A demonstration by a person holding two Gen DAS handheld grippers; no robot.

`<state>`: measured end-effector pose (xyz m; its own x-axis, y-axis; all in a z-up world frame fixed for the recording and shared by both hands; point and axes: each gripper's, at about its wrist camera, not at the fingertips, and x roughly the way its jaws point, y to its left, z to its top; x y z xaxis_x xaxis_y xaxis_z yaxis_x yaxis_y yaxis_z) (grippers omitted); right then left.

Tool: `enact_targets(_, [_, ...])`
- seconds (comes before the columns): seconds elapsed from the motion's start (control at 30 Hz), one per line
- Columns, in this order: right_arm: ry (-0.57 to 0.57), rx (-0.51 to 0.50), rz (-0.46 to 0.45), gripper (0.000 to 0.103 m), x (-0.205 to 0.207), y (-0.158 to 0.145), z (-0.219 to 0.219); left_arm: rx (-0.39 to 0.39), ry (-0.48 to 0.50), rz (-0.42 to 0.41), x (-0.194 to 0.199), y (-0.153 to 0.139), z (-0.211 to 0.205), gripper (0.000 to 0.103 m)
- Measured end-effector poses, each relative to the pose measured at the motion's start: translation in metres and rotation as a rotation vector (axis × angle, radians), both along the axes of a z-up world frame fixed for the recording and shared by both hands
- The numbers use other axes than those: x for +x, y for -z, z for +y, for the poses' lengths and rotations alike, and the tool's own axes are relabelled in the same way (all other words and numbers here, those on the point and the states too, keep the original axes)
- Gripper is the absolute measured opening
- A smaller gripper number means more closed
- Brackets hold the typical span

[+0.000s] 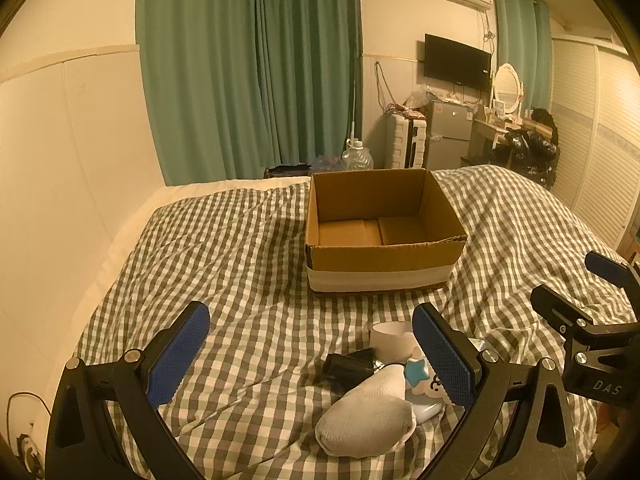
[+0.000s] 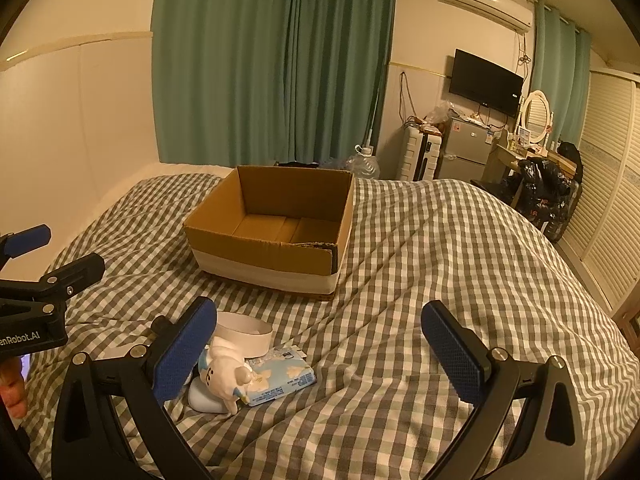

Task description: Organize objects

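Note:
An open, empty cardboard box [image 1: 384, 258] [image 2: 256, 254] stands on the checked bedspread. In front of it lies a small pile: a white sock [image 1: 366, 420], a black cylinder [image 1: 348, 366], a white roll of tape [image 1: 390, 340] [image 2: 246, 330], a white cartoon figure toy [image 1: 424, 390] [image 2: 224, 376] and a blue tissue pack [image 2: 280, 378]. My left gripper [image 1: 312, 356] is open above the bedspread, with the pile near its right finger. My right gripper [image 2: 320, 356] is open, with the toy beside its left finger.
The bed fills the foreground, with a wall on the left. Green curtains, a water jug [image 1: 357, 156], a suitcase, a small fridge [image 1: 448, 134], a TV and a cluttered dresser stand beyond the bed. Louvred closet doors [image 2: 608, 216] run along the right.

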<state>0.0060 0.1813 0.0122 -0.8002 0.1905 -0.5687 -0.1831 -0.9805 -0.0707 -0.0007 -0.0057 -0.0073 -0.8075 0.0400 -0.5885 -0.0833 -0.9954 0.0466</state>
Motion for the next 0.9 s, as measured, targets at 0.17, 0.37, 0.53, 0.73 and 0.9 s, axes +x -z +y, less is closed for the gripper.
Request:
enact_targets(0.17, [-0.001,-0.008,0.013,0.103,0.002,-0.003,0.001,0.012,0.012,0.004,0.001,-0.002,0.000,0.103])
enact_targets(0.37, [0.003,-0.016,0.005,0.103,0.000,-0.001,0.002,0.012,0.014,0.002,0.001,-0.002,0.000,0.103])
enact_targets(0.53, [0.004,-0.015,0.009,0.103,0.001,-0.003,0.002,0.011,0.019,0.000,0.001,-0.003,0.001,0.103])
enact_targets(0.73, [0.024,-0.009,0.015,0.103,0.003,-0.008,-0.002,0.015,0.024,0.002,0.003,-0.005,0.002,0.103])
enact_targets(0.9, [0.013,-0.003,0.030,0.103,0.007,-0.016,-0.005,0.017,0.027,0.005,0.007,-0.008,0.002,0.103])
